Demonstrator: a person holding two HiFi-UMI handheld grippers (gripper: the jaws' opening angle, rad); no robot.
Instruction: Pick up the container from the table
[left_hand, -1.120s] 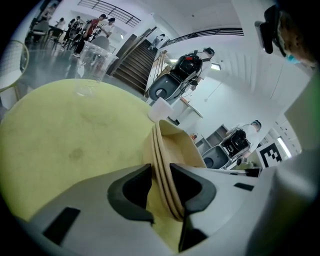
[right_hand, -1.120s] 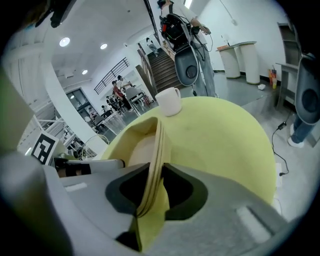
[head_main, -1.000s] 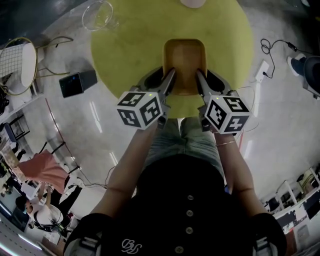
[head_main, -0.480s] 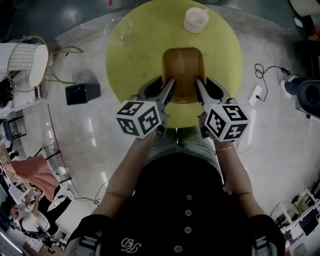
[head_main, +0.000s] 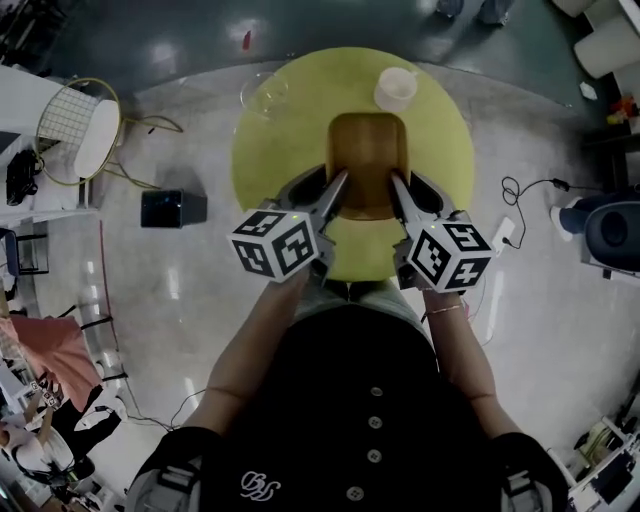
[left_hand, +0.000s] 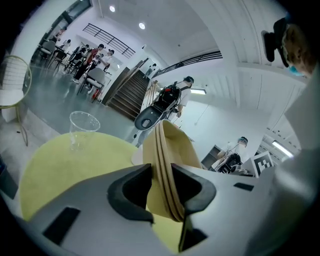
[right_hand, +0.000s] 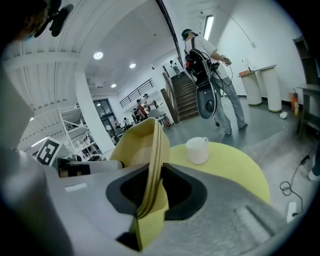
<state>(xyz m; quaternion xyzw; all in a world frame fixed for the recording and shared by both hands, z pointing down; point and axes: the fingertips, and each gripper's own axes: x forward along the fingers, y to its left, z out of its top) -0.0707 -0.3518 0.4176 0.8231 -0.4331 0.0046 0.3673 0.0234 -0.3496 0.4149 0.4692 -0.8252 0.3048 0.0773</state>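
Head view: high above person, facing steeply down; round yellow table in upper centre of frame, grey floor all round.

Left gripper view: camera close behind left gripper, facing near level across tabletop; clear cup left of centre.

Right gripper view: same set-up on right gripper; white mug right of centre.

All three views share tan container and table.

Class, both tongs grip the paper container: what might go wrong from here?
1. The left tongs and right tongs pinch only thin side walls of the brown oblong paper container; a wall might buckle or slip free.
2. If it drops, it might hit the white mug or clear plastic cup on the round yellow table.
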